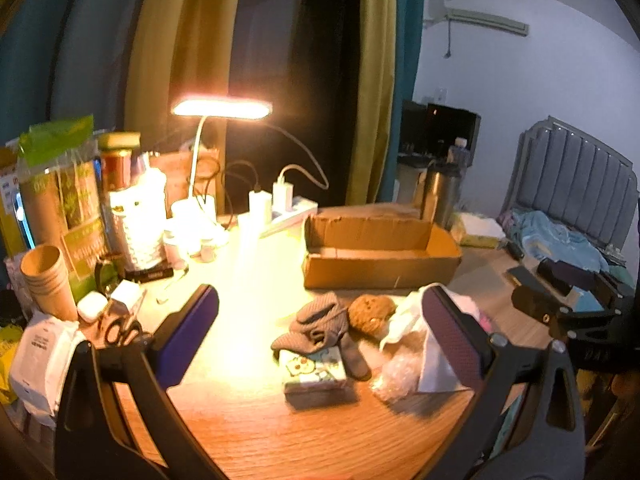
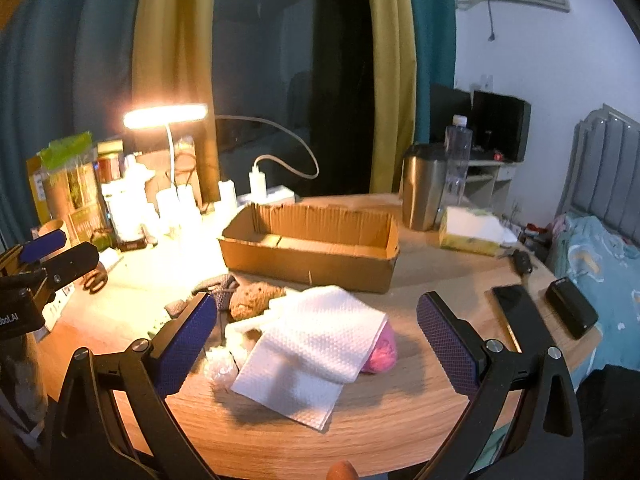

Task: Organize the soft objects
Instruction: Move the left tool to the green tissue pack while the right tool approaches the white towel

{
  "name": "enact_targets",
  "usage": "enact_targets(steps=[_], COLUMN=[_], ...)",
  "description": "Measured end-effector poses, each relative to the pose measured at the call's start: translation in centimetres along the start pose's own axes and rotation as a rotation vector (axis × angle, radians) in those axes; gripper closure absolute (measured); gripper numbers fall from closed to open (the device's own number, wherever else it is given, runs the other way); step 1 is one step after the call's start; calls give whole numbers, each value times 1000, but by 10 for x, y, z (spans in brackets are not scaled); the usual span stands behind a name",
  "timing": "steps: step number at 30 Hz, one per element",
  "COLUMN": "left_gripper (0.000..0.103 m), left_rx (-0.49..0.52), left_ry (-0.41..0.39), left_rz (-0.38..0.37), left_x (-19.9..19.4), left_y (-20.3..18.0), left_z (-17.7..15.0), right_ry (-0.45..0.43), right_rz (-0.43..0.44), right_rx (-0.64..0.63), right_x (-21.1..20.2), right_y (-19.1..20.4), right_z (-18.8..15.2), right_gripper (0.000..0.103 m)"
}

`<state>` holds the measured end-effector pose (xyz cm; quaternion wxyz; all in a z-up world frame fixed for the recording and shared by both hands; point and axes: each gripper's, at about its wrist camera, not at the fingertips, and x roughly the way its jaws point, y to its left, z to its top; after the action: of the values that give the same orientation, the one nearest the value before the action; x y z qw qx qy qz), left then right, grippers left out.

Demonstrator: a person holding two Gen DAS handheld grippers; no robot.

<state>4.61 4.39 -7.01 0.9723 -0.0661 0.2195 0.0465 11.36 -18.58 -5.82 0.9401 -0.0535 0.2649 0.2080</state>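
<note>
— Left wrist view first: how far along is the tidying?

— Hardly begun, I'd say. The cardboard box (image 1: 380,252) near the table's (image 1: 256,432) far edge looks empty, and the soft things lie in a heap on the wood in front of it, toward the near edge.

— Which things?

— A grey knitted sock (image 1: 320,326), a brown sponge (image 1: 370,314) touching it, a tissue pack (image 1: 314,374), a white paper towel (image 2: 316,344) draped over something pink (image 2: 382,350), and some crinkly plastic (image 2: 220,364).

— And the grippers?

— The left gripper (image 1: 320,336) hangs over the pile, jaws wide apart, holding nothing. The right gripper (image 2: 316,340) is likewise spread and empty, hovering above the towel. Everything is left to move
</note>
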Motion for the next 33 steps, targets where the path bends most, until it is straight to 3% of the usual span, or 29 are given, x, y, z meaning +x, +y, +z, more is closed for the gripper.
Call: enact_targets(steps=[17,33], left_gripper=[1,1], left_rx=[-9,7], left_ry=[216,383], left_rz=[31,65], left_x=[81,132], left_y=[10,12], left_z=[-37,-68], right_ry=[169,256], right_rz=[27,29], right_rx=[22,41], right_x=[72,109], right_y=[-9,-28], right_z=[-25,-45], right_gripper=[1,3])
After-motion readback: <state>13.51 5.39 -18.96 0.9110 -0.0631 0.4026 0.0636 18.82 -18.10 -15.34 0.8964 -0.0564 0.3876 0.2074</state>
